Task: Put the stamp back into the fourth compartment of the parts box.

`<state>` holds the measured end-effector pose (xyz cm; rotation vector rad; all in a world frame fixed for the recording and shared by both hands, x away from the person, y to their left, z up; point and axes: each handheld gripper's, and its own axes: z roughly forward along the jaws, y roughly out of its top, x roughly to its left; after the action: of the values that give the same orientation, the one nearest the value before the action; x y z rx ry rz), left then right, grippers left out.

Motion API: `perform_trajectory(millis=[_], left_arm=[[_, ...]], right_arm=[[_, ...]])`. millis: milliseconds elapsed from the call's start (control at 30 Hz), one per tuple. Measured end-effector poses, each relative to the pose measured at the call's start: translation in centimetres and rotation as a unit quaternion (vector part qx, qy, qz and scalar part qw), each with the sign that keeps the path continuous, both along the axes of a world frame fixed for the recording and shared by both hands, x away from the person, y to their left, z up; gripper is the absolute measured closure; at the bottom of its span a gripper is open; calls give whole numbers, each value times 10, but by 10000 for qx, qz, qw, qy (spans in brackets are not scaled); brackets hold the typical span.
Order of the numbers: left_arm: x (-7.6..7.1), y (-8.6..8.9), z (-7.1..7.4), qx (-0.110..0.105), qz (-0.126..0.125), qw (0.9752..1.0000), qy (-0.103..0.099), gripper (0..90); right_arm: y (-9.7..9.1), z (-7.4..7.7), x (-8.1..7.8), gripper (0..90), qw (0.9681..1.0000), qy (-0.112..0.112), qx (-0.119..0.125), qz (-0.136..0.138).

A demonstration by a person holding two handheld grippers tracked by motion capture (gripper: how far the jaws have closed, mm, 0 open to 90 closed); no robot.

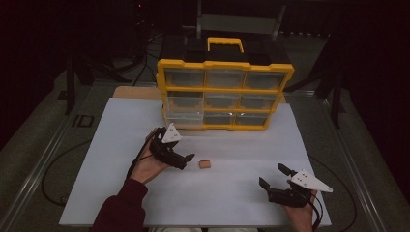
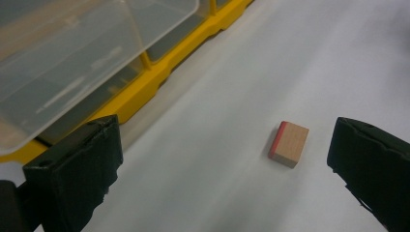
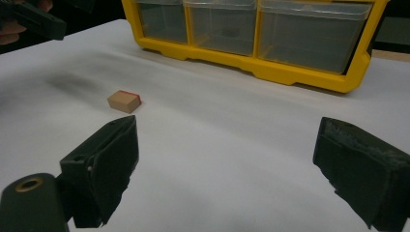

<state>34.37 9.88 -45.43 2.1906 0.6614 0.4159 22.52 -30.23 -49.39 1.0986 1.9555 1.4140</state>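
Here, a small wooden block (image 1: 205, 165) with one red side is seen lying flat on the white table (image 1: 96, 145), by itself, a little nearer than the yellow drawer box (image 1: 164, 77). The block is touched by nothing. The left gripper (image 1: 186, 158) is held just to the left of the block, with its fingers (image 2: 77, 164) spread wide. In the left gripper view the block (image 2: 288, 143) is seen between the two fingers but farther out, closer to the right one. The gripper seems to be pointed that way so that the block can be reached and pinched next. Nothing is held yet.

The right gripper (image 1: 273, 176) is kept well apart, near the right corner of the table. Its fingers (image 3: 109, 159) are spread wide too, and nothing is held in them. It is probably parked there so that it stays out of the way.

The drawer box is stood up at the far side, with its clear drawers (image 3: 309, 29) faced toward the person. One clear drawer (image 2: 63, 63) on the left looks pulled out a bit, maybe so that the block can be dropped in.
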Motion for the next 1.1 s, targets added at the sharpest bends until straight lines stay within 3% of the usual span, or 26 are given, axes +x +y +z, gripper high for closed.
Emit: perform_trajectory(millis=[733, 867, 1100], left_arm=[[14, -35, -15, 398, -460, 9975, 354, 0], [16, -42, -19, 543, -538, 9962, 418, 1], [20, -55, -27, 913, -694, 9916, 592, 6]], right_arm=[[0, 0, 0, 93, 10000, -10, -9, 8], [0, 0, 0, 93, 10000, -13, -10, 14], [0, 0, 0, 93, 10000, -5, -12, 23]])
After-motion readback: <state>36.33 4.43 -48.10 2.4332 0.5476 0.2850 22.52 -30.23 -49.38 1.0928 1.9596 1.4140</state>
